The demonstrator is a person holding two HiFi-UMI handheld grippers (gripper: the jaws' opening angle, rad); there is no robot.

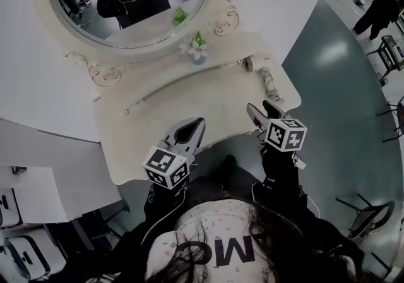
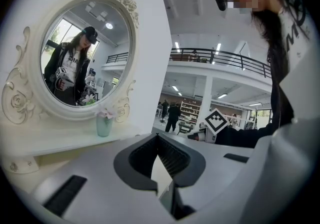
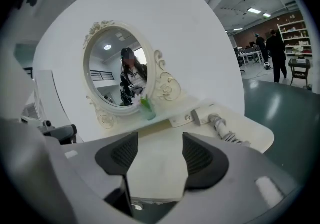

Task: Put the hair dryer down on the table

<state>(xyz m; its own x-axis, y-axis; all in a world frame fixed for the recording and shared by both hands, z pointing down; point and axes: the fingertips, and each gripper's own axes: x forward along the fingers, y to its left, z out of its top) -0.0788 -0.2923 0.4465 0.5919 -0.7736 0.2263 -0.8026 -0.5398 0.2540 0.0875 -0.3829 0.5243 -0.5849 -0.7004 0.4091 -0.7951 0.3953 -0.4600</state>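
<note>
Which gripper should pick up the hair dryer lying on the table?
Right, probably. The hair dryer lies at the right end of the table, just ahead of the right gripper, whose jaws stand apart and empty. The left gripper is farther from it, with jaws closed.

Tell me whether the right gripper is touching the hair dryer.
Apart. The right gripper view shows the right gripper open, with only bare table between its jaws. The hair dryer lies farther off on the table, a clear gap between them.

The table (image 1: 158, 108) is cream, the vase (image 2: 104, 126) pale green, the hair dryer (image 1: 248, 64) seemingly off-white, the floor (image 1: 341, 86) dull teal.
</note>
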